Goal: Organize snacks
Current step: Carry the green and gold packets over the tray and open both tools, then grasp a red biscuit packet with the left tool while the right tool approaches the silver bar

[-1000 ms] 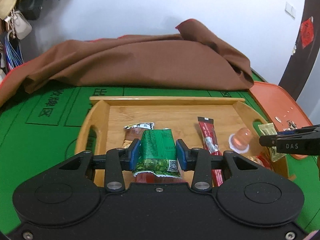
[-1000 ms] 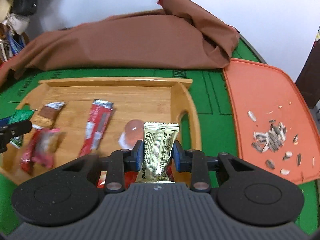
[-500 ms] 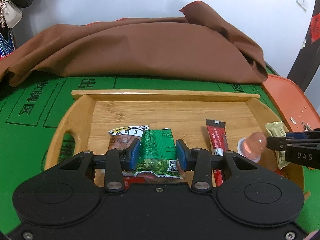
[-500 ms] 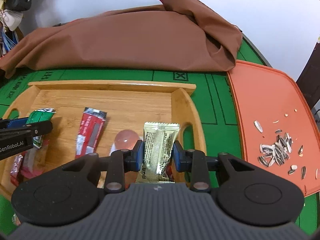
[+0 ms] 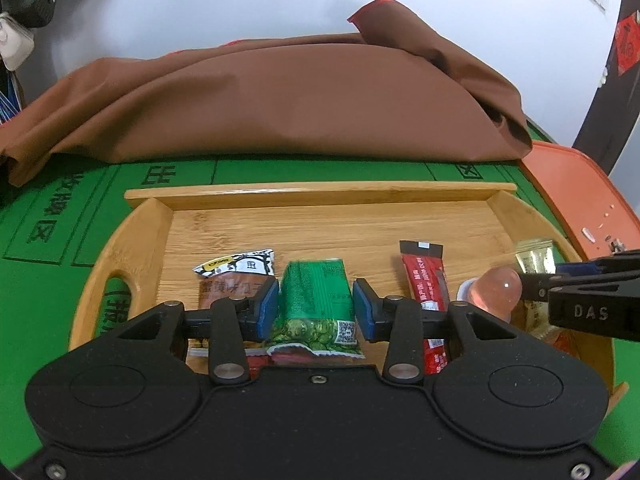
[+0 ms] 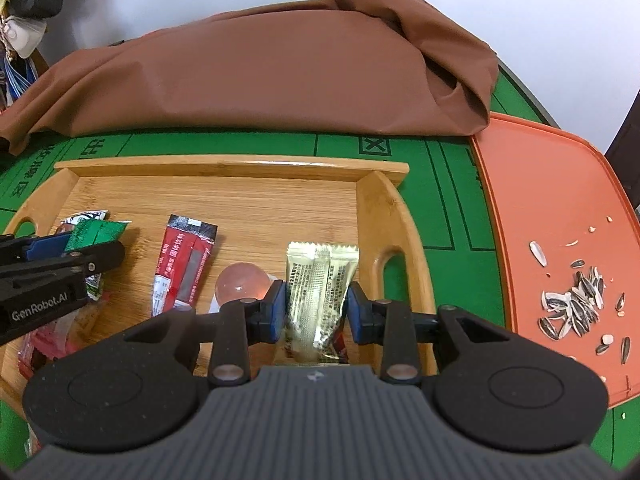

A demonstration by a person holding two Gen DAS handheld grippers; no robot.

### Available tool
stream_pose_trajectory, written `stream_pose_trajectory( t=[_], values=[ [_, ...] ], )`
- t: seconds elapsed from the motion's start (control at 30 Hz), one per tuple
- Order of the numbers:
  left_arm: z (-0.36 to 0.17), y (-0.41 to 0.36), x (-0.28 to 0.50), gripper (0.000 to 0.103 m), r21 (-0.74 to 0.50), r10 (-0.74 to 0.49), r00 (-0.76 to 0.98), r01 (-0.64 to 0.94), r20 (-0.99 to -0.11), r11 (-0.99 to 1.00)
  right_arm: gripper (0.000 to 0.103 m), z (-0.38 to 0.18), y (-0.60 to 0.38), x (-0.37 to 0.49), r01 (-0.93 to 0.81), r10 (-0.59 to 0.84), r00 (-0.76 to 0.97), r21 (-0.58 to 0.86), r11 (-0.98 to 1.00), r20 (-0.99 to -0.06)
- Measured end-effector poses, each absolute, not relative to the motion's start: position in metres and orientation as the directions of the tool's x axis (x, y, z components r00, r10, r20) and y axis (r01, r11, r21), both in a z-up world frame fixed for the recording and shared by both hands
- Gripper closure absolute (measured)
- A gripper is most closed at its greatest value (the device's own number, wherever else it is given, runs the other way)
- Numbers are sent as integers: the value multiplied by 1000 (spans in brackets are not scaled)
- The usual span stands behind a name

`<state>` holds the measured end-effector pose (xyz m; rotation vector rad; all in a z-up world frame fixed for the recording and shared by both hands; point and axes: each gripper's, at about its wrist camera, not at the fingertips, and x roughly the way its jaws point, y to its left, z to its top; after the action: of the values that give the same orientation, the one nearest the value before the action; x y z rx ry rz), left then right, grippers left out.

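A wooden tray (image 5: 320, 196) lies on the green table. My left gripper (image 5: 315, 308) hangs low over its left part, jaws opening, with a green snack packet (image 5: 314, 292) loose between the blue pads. A brown-and-white packet (image 5: 236, 272) lies just left of it. My right gripper (image 6: 316, 312) is over the tray's (image 6: 232, 168) right end, jaws also opening around a gold packet (image 6: 320, 276). Between the two grippers lie a red stick packet (image 6: 184, 264) and a pink jelly cup (image 6: 242, 284). More red wrappers are partly hidden under the gripper bodies.
A heaped brown cloth (image 5: 280, 100) covers the table behind the tray. An orange tray (image 6: 552, 200) at the right holds sunflower seeds and shells (image 6: 576, 304). Bags hang on the wall at the far left.
Both grippers have come down closer over the wooden tray with their packets. Their pads now stand slightly wider apart than before.
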<state>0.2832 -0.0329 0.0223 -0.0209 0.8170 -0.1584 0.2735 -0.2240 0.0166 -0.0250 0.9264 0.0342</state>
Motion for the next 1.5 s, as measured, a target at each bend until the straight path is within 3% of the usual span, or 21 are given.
stream_pose_trajectory(
  t=[0.03,0.07,0.17,0.37,0.57,1.0,1.5],
  values=[
    [23,-34,281,51,-67,-139,675,131,-725,989,48,18,-224,272,-42,19,605,-8,999,-796],
    [25,-34,279,42,-58,-133,679,131,-722,990,43,20,-223,271,-44,15,609,-15,999,-793],
    [32,-33,271,26,-39,-123,702,134,-702,990,39,28,-222,264,-55,19,626,-20,998,-779],
    [49,-24,241,12,-36,-132,733,145,-667,989,31,47,-216,239,-88,43,664,-21,996,-747],
    [62,-15,196,6,-25,-149,768,171,-623,985,23,54,-206,196,-161,88,703,-37,986,-706],
    [54,-6,112,3,-15,-181,799,211,-574,977,19,37,-206,109,-233,178,734,4,973,-656],
    [17,1,101,3,-67,-189,720,196,-667,978,16,3,-196,73,-293,201,698,-18,956,-687]
  ],
)
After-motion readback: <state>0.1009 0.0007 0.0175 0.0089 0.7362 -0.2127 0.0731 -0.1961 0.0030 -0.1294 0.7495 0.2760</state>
